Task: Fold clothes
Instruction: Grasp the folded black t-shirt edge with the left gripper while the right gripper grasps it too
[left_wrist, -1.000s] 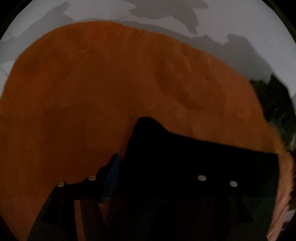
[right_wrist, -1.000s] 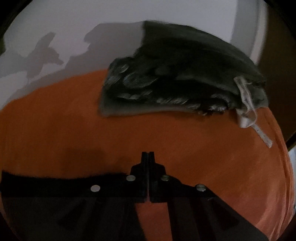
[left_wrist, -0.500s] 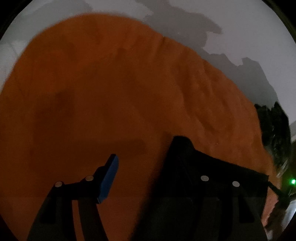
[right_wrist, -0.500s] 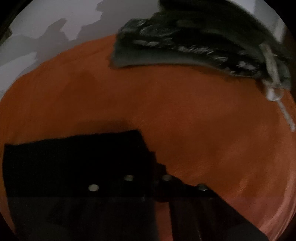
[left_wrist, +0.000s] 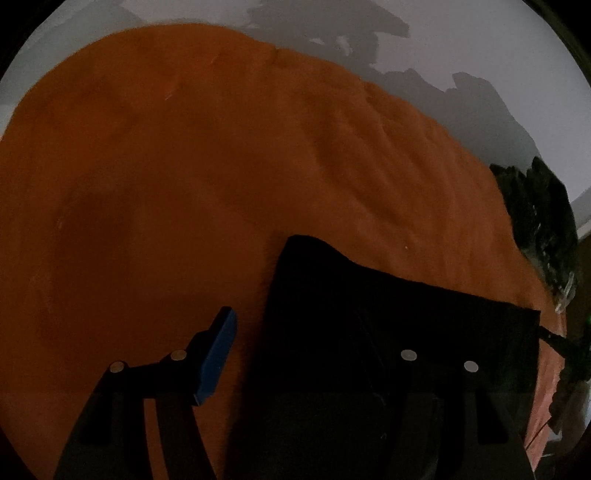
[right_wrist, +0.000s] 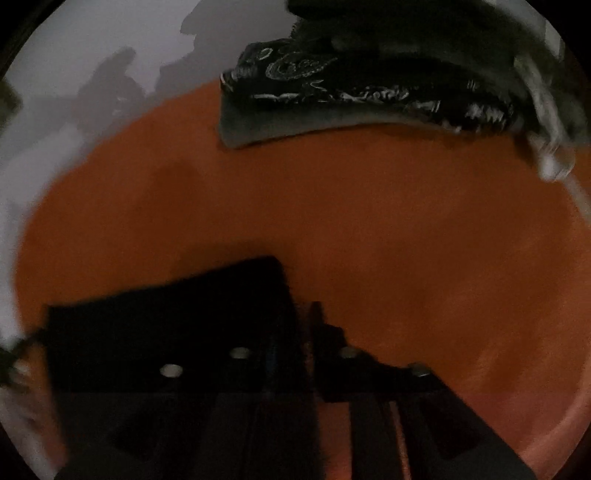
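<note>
**Black cloth on orange garment, both grippers above it**

Table: white, shadowed. Orange garment lies spread across it, filling most of both views. Patterned dark garment lies bunched at its far edge, overlapping it. Black cloth lies flat on the orange garment, near edge. Left gripper: jaws apart, blue pad bare, off the cloth's corner. Right gripper: jaws opening, cloth corner just beside them; contact not discernible.
</note>
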